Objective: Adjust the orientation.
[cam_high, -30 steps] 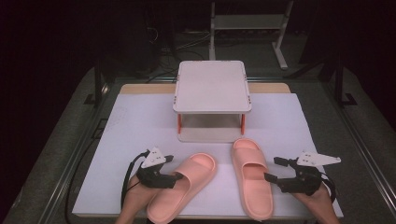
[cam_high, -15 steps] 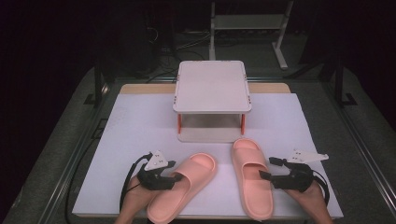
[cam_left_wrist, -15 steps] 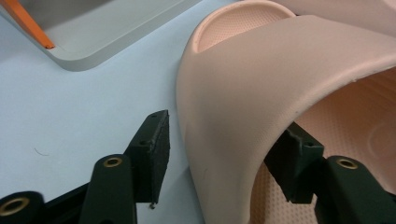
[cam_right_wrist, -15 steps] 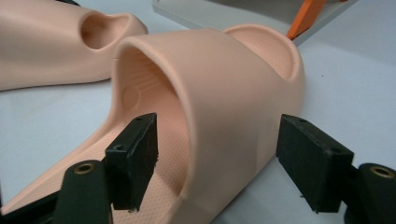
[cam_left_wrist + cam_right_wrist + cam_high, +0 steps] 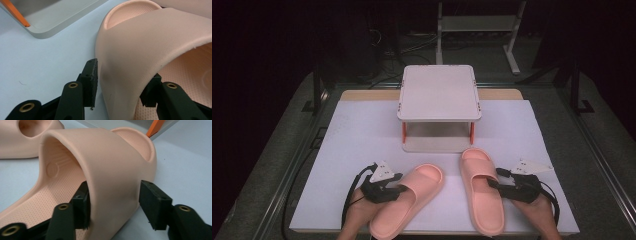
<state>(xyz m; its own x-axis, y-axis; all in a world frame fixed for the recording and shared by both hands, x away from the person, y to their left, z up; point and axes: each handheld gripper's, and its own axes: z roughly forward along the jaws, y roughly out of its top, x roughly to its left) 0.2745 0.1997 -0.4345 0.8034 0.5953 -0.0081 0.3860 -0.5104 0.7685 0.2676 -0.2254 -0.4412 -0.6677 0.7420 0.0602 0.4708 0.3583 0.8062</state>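
Two pink slippers lay on the white sheet over the counter [image 5: 362,150], in the lower middle of the high view, below the small white shelf [image 5: 438,92]. The left slipper [image 5: 412,197] slanted toward the lower left; the right slipper [image 5: 481,192] ran nearly straight up the frame.

The left gripper [image 5: 398,190] straddled the left slipper's strap wall [image 5: 125,82], one pad outside at or just beside it, the other inside under the strap; its jaws had just been closing, and I could not tell whether they pressed yet. The right gripper [image 5: 498,184] straddled its own slipper's strap wall [image 5: 112,195], the inner pad touching and the outer pad [image 5: 152,203] standing apart, so it was not gripping; it too had just been closing.

The soft strap could buckle, or a one-sided bite could let a slipper twist or slip out when lifted.

Against the earlier frames, the right gripper had come in closer to its slipper; the slippers lay as before.
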